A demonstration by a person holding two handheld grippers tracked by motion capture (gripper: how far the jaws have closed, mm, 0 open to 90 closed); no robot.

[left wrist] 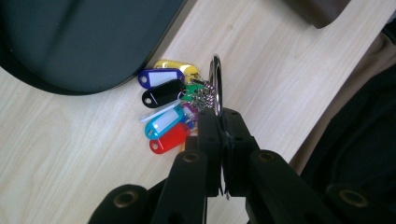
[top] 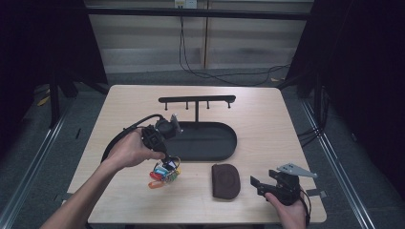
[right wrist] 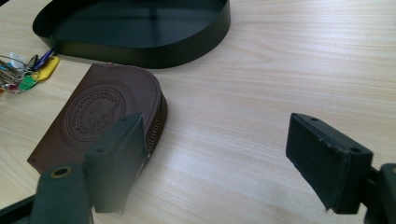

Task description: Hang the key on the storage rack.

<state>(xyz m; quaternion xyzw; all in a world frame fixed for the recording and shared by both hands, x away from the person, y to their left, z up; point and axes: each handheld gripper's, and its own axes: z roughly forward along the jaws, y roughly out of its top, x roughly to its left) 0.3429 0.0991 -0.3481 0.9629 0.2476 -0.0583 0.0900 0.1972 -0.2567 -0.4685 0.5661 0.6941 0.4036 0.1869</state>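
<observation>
While my left gripper pinches the key ring at lower centre, its tags dangle above the table; hanging it on the rack remains. My right gripper gapes wide, holding nothing.

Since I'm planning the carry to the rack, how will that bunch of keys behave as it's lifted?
The bunch of keys will probably dangle and swing: the left gripper is shut on its metal ring, with the tags hanging loose. The smooth ring may slip or pivot between the jaws. It looks light.
</observation>
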